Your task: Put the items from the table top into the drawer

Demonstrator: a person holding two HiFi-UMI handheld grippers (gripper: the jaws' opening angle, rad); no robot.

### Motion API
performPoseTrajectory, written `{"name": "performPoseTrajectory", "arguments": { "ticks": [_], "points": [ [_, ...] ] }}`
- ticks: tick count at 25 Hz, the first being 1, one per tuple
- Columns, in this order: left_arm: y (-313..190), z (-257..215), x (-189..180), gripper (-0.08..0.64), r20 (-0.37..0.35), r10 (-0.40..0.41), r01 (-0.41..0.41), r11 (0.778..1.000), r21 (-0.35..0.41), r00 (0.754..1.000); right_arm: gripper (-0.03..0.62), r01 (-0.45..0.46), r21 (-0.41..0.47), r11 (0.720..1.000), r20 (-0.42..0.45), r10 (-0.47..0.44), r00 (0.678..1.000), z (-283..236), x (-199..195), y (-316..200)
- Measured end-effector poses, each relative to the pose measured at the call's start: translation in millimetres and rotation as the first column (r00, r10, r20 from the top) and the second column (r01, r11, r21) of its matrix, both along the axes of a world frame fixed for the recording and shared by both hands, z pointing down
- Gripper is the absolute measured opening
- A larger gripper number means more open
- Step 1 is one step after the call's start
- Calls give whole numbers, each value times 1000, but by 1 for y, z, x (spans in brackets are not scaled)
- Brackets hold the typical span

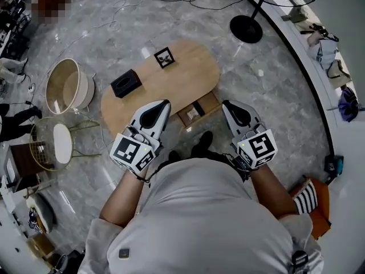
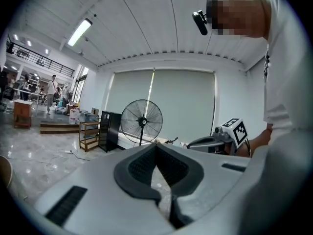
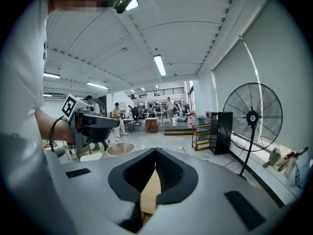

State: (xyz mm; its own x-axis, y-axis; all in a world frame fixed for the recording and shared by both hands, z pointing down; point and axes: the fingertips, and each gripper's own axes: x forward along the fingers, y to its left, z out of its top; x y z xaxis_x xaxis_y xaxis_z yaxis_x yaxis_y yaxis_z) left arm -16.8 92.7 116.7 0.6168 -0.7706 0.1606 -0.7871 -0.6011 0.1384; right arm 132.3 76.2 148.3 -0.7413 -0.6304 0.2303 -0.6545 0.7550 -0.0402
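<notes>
Two things remain on the oval wooden tabletop [image 1: 191, 67], whose long axis runs from lower left to upper right in the head view. A black box [image 1: 125, 83] sits toward the left end, its length roughly along the tabletop's. A small black-framed square [image 1: 164, 57] lies flat near the far edge, about midway. The drawer [image 1: 197, 112] stands pulled out from the near edge, and something small and pale seems to lie in it, though I cannot tell what. The left gripper [image 1: 165, 103] and the right gripper [image 1: 225, 103] are held high before the person's chest and aimed forward, with the drawer below and between them. Both have their fingers clenched tip to tip on nothing. Box and frame both lie ahead and to the left of the drawer, so the left gripper looks the nearer to each; it would have to drop and spread its fingers first. No brand or lettering can be read — the frame shows only a dark motif on white, and the cubes on the grippers carry plain black-and-white square markers.
</notes>
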Motion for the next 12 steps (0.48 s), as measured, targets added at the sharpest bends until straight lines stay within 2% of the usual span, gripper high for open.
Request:
{"name": "performPoseTrajectory", "arguments": {
  "ticks": [12],
  "points": [
    [95, -37, -66, 9, -29, 58, -57, 997, 56, 998, 28, -53, 85, 995, -3, 53, 999, -43, -58, 103]
  ]
}}
